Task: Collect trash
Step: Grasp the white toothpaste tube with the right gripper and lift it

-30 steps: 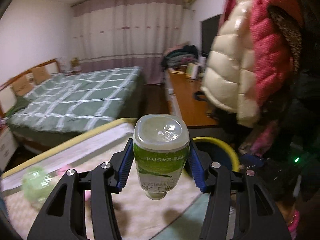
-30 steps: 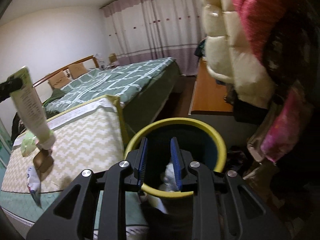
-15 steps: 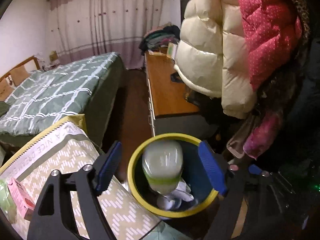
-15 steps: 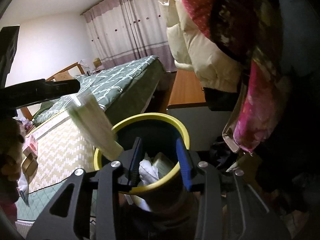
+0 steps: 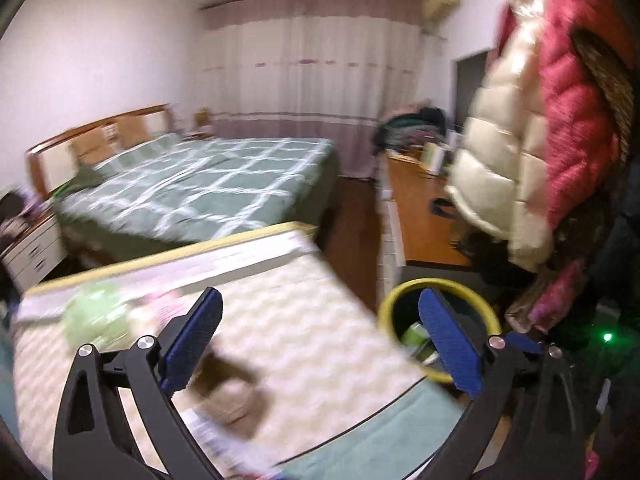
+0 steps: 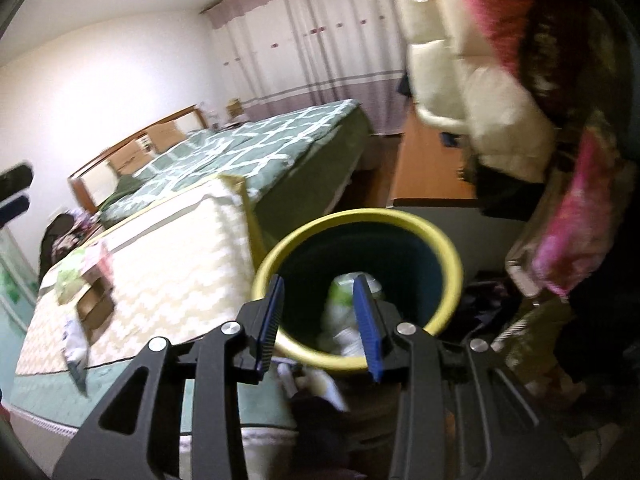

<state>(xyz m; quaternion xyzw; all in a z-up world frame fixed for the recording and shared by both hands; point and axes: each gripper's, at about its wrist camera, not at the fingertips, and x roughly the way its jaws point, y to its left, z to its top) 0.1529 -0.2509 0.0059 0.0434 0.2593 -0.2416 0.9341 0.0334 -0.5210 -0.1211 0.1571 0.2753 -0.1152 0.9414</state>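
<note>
The yellow-rimmed trash bin [image 6: 448, 252] stands beside the patterned mattress [image 6: 168, 264]; it also shows in the left wrist view [image 5: 400, 300]. A green-labelled bottle [image 6: 344, 292] lies inside it on white waste. My right gripper [image 6: 316, 320] hangs open and empty over the bin's near rim. My left gripper [image 5: 320, 340] is wide open and empty above the mattress [image 5: 300, 320]. On the mattress lie a green crumpled wrapper [image 5: 96, 316], a brown box [image 5: 228, 392] and a pink packet [image 5: 160, 308], all blurred.
A green checked bed [image 5: 200, 188] fills the far side. A wooden desk [image 5: 424, 220] runs along the right. Puffy cream and red coats [image 5: 532, 128] hang close above the bin. A white nightstand [image 5: 32, 248] stands at the left.
My left gripper opened and dropped the green-labelled bottle into the bin, then swung back left over the mattress. My right gripper stayed at the bin and opened a little wider.
</note>
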